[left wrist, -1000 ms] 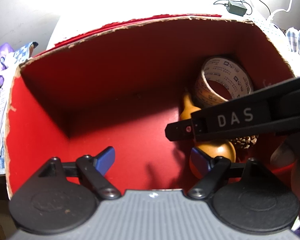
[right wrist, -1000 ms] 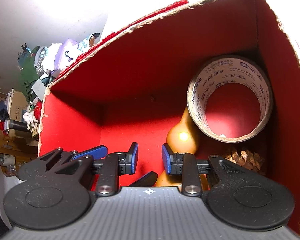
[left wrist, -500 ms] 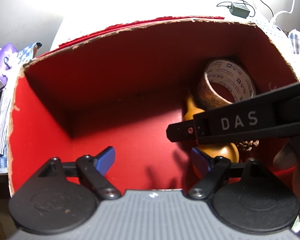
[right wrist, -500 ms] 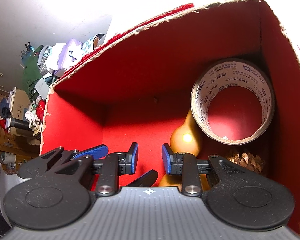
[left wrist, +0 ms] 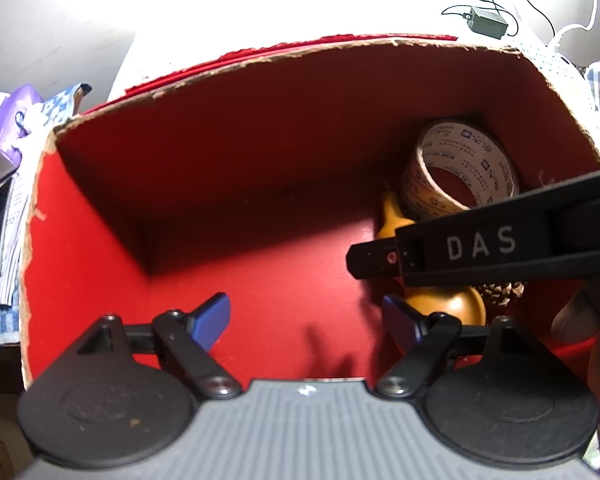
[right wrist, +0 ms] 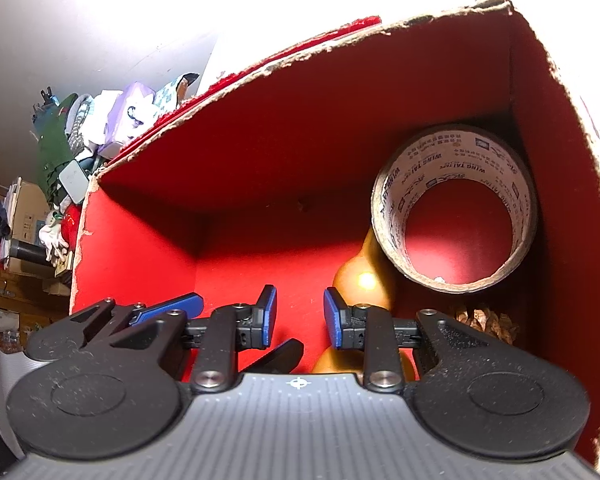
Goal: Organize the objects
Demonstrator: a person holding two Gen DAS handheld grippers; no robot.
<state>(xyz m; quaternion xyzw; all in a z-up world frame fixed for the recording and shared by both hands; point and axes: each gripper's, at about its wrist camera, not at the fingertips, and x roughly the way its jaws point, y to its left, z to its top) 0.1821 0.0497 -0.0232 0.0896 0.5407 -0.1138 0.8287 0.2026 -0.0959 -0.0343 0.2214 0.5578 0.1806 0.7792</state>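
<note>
A red cardboard box holds a roll of tape in its far right corner, an orange gourd in front of it, and a pine cone beside the gourd. My left gripper is open and empty over the box's red floor. My right gripper is partly open and empty, just above the gourd. The right gripper's black body marked DAS crosses the left wrist view over the gourd.
Clutter of bags, papers and a phone lies left of the box. More clutter and shelves show at far left in the right wrist view. A black adapter with cables lies behind the box.
Both grippers have risen and drawn back slightly from the box. The objects inside look a little smaller and have not moved. The jaw gaps are unchanged.
</note>
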